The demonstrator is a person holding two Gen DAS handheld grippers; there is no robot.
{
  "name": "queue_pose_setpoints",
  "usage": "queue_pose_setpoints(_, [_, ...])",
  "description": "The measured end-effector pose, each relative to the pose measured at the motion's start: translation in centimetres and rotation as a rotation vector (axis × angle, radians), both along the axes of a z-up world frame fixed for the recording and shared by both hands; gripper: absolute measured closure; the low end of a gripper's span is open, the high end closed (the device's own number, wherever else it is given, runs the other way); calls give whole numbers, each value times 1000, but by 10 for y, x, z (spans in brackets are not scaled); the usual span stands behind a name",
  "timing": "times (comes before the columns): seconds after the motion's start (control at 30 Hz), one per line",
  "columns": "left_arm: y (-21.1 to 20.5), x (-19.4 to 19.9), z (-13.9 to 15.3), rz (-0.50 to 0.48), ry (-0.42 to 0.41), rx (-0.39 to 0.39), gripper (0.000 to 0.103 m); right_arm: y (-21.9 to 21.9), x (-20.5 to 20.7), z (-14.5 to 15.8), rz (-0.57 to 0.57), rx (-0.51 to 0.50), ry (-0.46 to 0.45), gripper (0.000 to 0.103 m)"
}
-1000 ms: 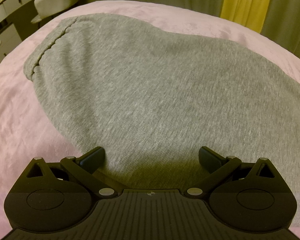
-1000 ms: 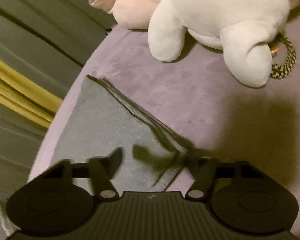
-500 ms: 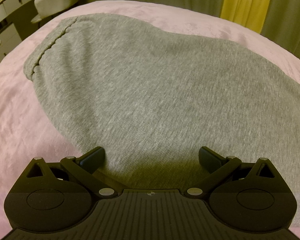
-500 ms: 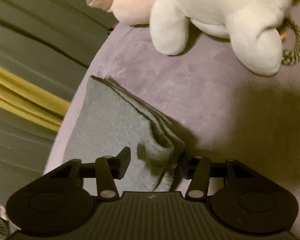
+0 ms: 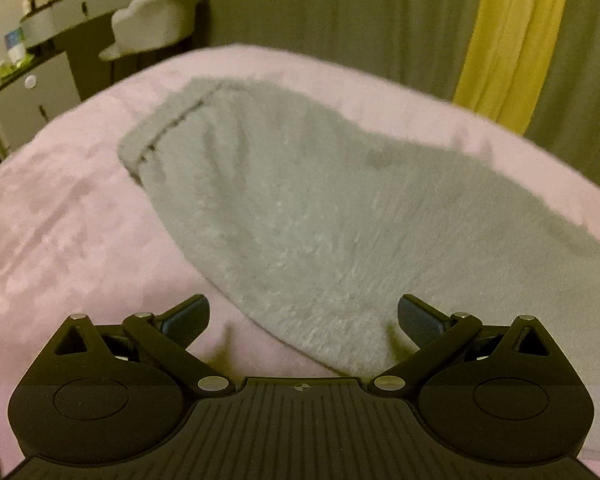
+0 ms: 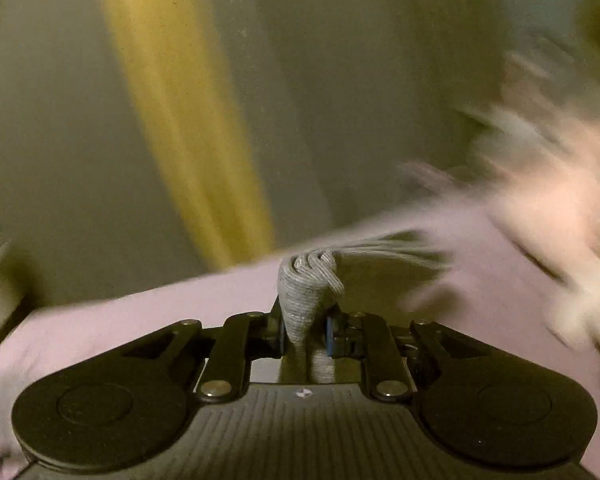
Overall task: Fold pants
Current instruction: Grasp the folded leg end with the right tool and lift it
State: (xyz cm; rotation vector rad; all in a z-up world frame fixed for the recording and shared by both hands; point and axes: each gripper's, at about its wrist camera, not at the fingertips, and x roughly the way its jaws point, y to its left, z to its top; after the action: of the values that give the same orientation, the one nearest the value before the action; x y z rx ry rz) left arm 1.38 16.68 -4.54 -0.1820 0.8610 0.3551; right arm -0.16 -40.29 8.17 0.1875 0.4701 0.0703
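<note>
**Right gripper pinches the pants' end; left gripper hangs open**

Nearest the right wrist camera, the right gripper (image 6: 305, 330) has just been closing, and its pads now clamp a bunched, layered end of the grey pants (image 6: 308, 292), lifted above the pink bedspread (image 6: 148, 320). The left gripper (image 5: 303, 318) hangs with jaws spread wide and nothing between them. Beyond it the pants lie flat across the bedspread. Farther off hangs a yellow curtain (image 5: 508, 40).
</note>
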Motion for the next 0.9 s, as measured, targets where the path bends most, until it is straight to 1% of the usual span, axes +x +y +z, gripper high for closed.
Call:
queue_pose_setpoints(0.03, [0, -4, 6, -1, -15, 8, 0, 37, 1, -2, 112, -48, -18, 86])
queue_pose_setpoints(0.07, [-1, -8, 11, -6, -29, 18, 0, 73, 2, -12, 223, -77, -11, 86])
queue_pose_setpoints(0.1, [-1, -11, 16, -13, -41, 24, 0, 102, 4, -27, 310, -85, 21, 86])
queue_pose_setpoints(0.13, [-2, -12, 20, -23, -47, 25, 0, 130, 7, -49, 392, -104, 74, 86])
queue_pose_setpoints(0.17, [-2, -13, 23, -40, -48, 23, 0, 156, 11, -75, 445, -139, 136, 85])
queue_pose_setpoints(0.23, [-6, -16, 22, -76, -44, 24, 0, 193, 20, -132, 506, -225, 299, 85])
queue_pose_setpoints(0.27, [-9, -18, 20, -94, -33, 30, 0, 206, 23, -161, 518, -255, 403, 84])
queue_pose_setpoints(0.3, [-12, -18, 17, -107, -22, 37, 0, 209, 21, -173, 501, -256, 414, 83])
queue_pose_setpoints(0.33, [-16, -18, 14, -120, -17, 40, 0, 211, 13, -172, 491, -258, 364, 82])
queue_pose_setpoints(0.37, [-20, -17, 11, -139, -18, 40, 0, 211, 12, -167, 498, -249, 365, 82])
queue_pose_setpoints(0.47, [-33, -9, 0, -184, -4, 22, 0, 196, 24, -156, 475, -162, 391, 82])
queue_pose_setpoints(0.5, [-37, -8, -2, -200, 2, 11, 0, 193, 28, -153, 464, -131, 400, 80])
queue_pose_setpoints(0.57, [-46, -5, -5, -247, 8, -19, 0, 184, 30, -156, 460, -64, 433, 78])
queue_pose_setpoints(0.63, [-53, -7, -6, -288, 2, -44, 0, 179, 24, -158, 465, -10, 440, 77])
queue_pose_setpoints(0.67, [-55, -7, -6, -302, 1, -57, 0, 173, 22, -158, 472, 40, 444, 70])
queue_pose_setpoints(0.7, [-58, -8, -6, -310, 2, -69, 0, 163, 22, -158, 481, 123, 457, 58])
queue_pose_setpoints(0.73, [-59, -6, -6, -317, 5, -84, 0, 153, 23, -160, 478, 203, 462, 53])
queue_pose_setpoints(0.77, [-62, -4, -7, -322, 10, -102, 0, 137, 19, -158, 458, 288, 456, 44])
queue_pose_setpoints(0.8, [-64, 0, -6, -326, 14, -122, 0, 123, 17, -156, 425, 357, 448, 35])
queue_pose_setpoints(0.83, [-67, 4, -5, -336, 14, -149, 0, 109, 16, -155, 390, 406, 444, 31])
queue_pose_setpoints(0.87, [-73, 9, -4, -348, 10, -176, 0, 93, 16, -155, 343, 453, 439, 24])
queue_pose_setpoints(0.9, [-78, 16, -3, -369, 5, -208, 0, 76, 15, -153, 293, 490, 426, 20])
